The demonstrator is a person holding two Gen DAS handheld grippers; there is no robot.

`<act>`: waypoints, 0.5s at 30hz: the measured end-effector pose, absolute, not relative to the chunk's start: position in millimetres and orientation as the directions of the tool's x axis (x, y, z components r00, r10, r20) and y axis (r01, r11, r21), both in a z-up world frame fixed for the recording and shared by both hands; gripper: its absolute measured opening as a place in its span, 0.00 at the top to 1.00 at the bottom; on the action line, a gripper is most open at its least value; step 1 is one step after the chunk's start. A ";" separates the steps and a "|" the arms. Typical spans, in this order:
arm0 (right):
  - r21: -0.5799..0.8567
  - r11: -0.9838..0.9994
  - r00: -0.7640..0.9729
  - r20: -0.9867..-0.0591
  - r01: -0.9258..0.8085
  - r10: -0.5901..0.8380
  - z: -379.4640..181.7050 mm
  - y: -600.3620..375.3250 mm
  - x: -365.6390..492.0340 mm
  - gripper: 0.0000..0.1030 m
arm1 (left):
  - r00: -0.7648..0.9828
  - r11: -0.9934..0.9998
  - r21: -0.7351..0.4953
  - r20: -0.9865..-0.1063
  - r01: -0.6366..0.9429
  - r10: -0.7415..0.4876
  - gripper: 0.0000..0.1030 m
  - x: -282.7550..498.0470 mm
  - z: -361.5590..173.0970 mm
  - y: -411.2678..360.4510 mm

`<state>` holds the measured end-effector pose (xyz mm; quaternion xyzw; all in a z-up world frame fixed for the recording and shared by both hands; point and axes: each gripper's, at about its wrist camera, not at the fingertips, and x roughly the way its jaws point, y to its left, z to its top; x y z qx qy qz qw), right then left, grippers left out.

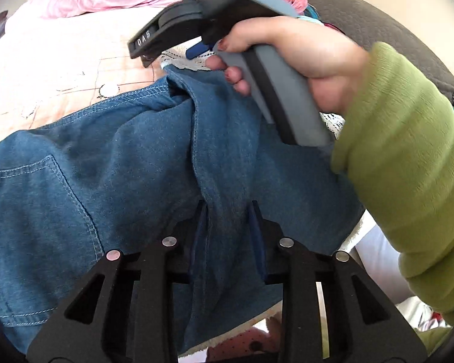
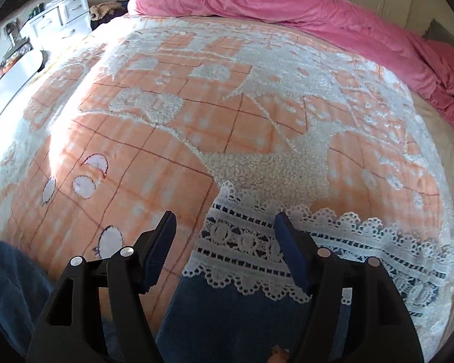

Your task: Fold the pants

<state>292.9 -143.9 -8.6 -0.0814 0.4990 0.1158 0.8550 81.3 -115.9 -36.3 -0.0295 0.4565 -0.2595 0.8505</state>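
The left gripper [image 1: 227,220] pinches a ridge of the pants [image 1: 112,163]; their length runs away toward the lace hem [image 2: 257,254], straddled by the open-fingered right gripper [image 2: 224,242].

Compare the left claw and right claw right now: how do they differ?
The left claw is pinched on a ridge of the blue pants; the right claw is spread open, holding nothing. The left sits over plain denim; the right hovers over the pants' white lace hem. Both have blue-padded fingers.
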 end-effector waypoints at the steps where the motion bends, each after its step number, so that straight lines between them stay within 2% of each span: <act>1: -0.049 0.957 0.488 -0.867 -0.285 0.101 -9.8 -144.3 294.1 0.60 | 0.450 0.861 -0.291 -0.758 0.416 -0.473 0.80 80.0 -36.1 -114.7; 3: -0.034 0.953 0.494 -0.860 -0.302 0.126 -6.3 -149.3 292.5 0.90 | 0.452 0.857 -0.301 -0.750 0.418 -0.484 0.80 76.9 -35.8 -112.7; 8: 0.076 0.964 0.561 -0.800 -0.254 0.211 32.2 -190.1 273.6 0.91 | 0.466 0.853 -0.317 -0.732 0.414 -0.498 0.80 57.7 -26.9 -95.4; 11: 0.126 0.967 0.600 -0.764 -0.221 0.237 57.1 -218.6 259.6 0.91 | 0.499 0.865 -0.301 -0.720 0.402 -0.483 0.72 53.0 -25.5 -85.3; 15: 0.176 0.967 0.644 -0.721 -0.185 0.255 85.0 -258.4 235.6 0.92 | 0.526 0.869 -0.306 -0.701 0.389 -0.482 0.72 49.1 -21.0 -72.3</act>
